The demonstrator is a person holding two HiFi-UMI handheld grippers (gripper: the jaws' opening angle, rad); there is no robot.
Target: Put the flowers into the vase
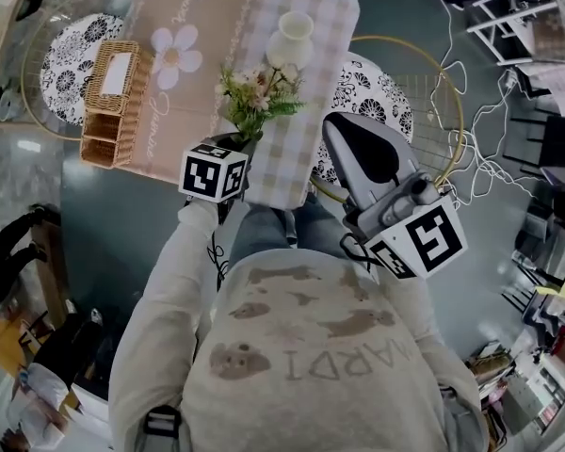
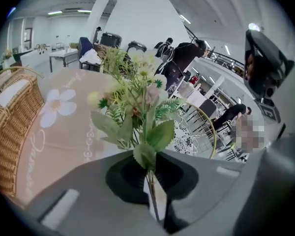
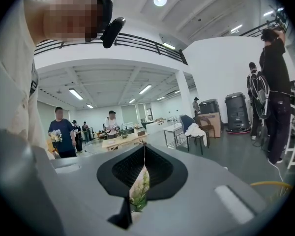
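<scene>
A bunch of pale flowers with green leaves (image 1: 258, 93) stands upright over the near edge of the table. My left gripper (image 1: 244, 143) is shut on its stems. In the left gripper view the flowers (image 2: 137, 104) rise straight out of the closed jaws, with the thin stems pinched at my left gripper (image 2: 148, 165). The white vase (image 1: 293, 39) stands upright on the checked cloth, farther back and slightly right of the bunch. My right gripper (image 1: 336, 122) is held beside the table's right edge, shut and holding nothing. In the right gripper view my right gripper (image 3: 144, 149) points out into the hall.
A wicker basket (image 1: 109, 103) sits on the beige tablecloth (image 1: 184, 12) at the left. Gold-framed round chairs with patterned cushions stand at the left (image 1: 73, 51) and right (image 1: 380, 95) of the table. White cables (image 1: 480, 111) lie on the floor at the right. People stand in the hall.
</scene>
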